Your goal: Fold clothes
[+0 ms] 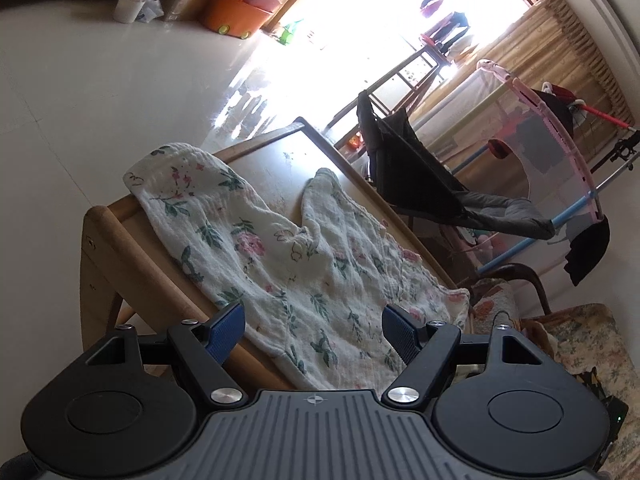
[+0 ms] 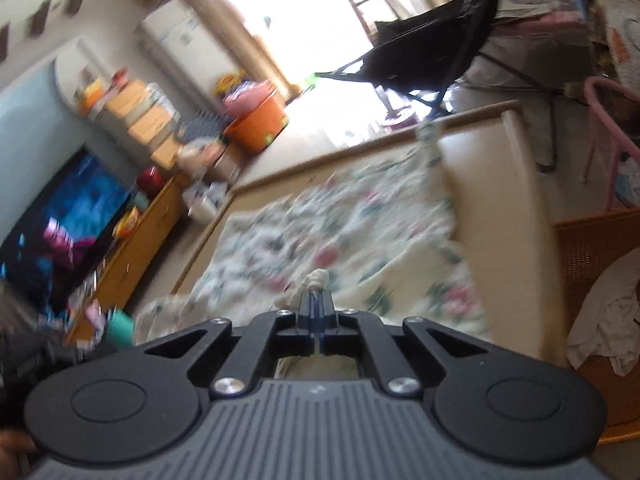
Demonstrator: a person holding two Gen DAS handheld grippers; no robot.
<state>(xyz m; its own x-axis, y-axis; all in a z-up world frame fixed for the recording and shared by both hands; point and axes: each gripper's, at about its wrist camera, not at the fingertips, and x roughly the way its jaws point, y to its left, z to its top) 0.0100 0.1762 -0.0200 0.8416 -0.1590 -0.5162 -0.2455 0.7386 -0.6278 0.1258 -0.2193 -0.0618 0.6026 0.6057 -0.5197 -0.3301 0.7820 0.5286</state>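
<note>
A white floral garment [image 1: 288, 256] lies spread and wrinkled on a low wooden table [image 1: 120, 236]; its two legs point away from me, one draped over the far left rim. My left gripper [image 1: 314, 330] hangs open just above the garment's near edge, blue pads apart with cloth showing between them. In the right wrist view the same floral garment [image 2: 344, 232] is blurred by motion. My right gripper [image 2: 318, 298] is shut on a pinch of the garment's near edge, a small white tuft sticking out past the fingertips.
A black folding chair [image 1: 412, 172] and a pink-railed playpen [image 1: 560, 136] stand beyond the table. An orange tub [image 2: 260, 120], boxes and a lit TV [image 2: 60, 224] line the far wall. An orange basket [image 2: 592, 280] with white cloth sits at the right.
</note>
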